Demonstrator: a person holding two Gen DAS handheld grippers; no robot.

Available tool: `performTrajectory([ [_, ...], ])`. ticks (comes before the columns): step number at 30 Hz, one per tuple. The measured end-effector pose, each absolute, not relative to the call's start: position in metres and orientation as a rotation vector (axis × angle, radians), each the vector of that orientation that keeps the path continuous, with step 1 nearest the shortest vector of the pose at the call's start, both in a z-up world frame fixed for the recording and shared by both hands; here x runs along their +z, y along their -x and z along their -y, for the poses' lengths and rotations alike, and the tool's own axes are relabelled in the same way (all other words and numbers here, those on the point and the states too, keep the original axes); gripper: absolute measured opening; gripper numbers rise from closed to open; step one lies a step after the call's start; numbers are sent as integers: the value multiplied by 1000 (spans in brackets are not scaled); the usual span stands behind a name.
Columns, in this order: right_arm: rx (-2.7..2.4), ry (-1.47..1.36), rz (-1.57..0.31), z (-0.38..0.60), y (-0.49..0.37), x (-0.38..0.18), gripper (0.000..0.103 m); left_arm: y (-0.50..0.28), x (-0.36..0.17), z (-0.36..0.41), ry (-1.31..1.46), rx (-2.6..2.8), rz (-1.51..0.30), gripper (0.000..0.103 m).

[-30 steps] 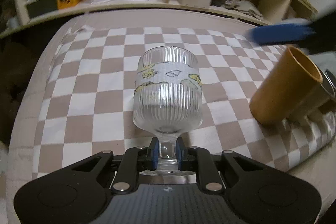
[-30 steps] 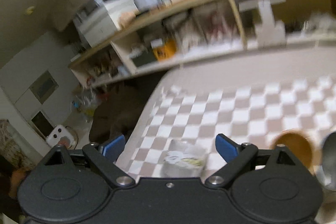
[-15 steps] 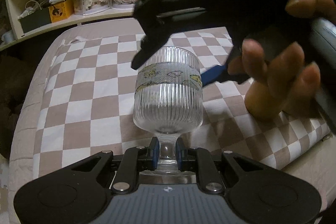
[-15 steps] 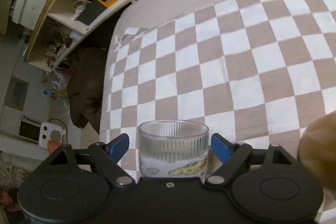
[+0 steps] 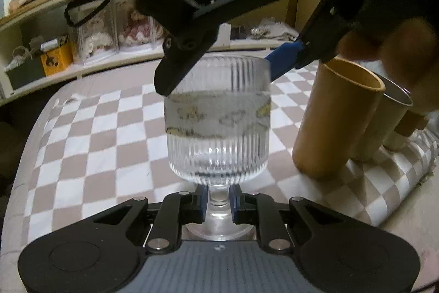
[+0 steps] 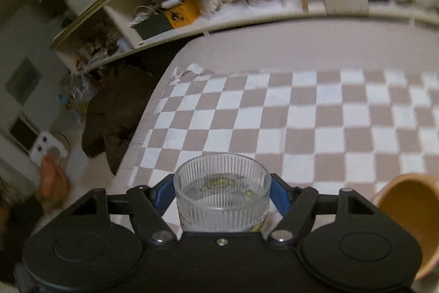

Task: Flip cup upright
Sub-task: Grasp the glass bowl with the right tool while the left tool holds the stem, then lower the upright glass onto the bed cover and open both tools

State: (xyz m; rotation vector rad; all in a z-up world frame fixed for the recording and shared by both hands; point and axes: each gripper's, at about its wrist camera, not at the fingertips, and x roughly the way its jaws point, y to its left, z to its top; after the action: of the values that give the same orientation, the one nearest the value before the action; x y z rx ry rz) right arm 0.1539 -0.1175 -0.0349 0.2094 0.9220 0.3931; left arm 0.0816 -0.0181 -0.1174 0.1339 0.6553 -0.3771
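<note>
Currently, my left hand-held gripper (image 5: 218,201) is clamped on the stem of the glass cup (image 5: 218,122), with both blue pads pressed against the stem just above the foot. The cup stands mouth up; its long axis runs vertical, rising directly ahead of this hand-held gripper. The foot sits low in the left wrist view, at or just above the checkered cloth (image 5: 90,139); I cannot tell whether it touches.

My right hand-held gripper (image 6: 222,195) comes in from above, and its two blue fingers (image 6: 279,197) straddle the upper bowl of the cup, one on each side of the rim. In the right wrist view the fingers appear to lie against the ribbed wall, but I cannot confirm whether they press on it or only bracket it.

The governing relation: the cup sits between both hand-held grippers along one vertical line, left at the stem, right at the rim. I judge the cup already upright, so the next move depends on keeping that axis vertical during release. A tan cup (image 5: 337,120) stands just to the right, near enough to be knocked.
</note>
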Motion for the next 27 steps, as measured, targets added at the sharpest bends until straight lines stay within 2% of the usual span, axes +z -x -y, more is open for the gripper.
performTrajectory([
  [8,354,35,-835,118,-128,-19,73,-85,-132,34,-95,-441,-588,17],
  [18,339,51,-796,117,-125,-20,72,-86,-130,24,-71,-414,-551,17],
  [23,333,108,-751,106,-121,-20,72,-87,-127,21,-48,-430,-601,19],
  [25,317,149,-745,102,-120,-25,72,-85,-124,22,-52,-438,-611,22],
  [27,321,148,-734,103,-118,-26,72,-82,-121,22,-52,-437,-620,30],
])
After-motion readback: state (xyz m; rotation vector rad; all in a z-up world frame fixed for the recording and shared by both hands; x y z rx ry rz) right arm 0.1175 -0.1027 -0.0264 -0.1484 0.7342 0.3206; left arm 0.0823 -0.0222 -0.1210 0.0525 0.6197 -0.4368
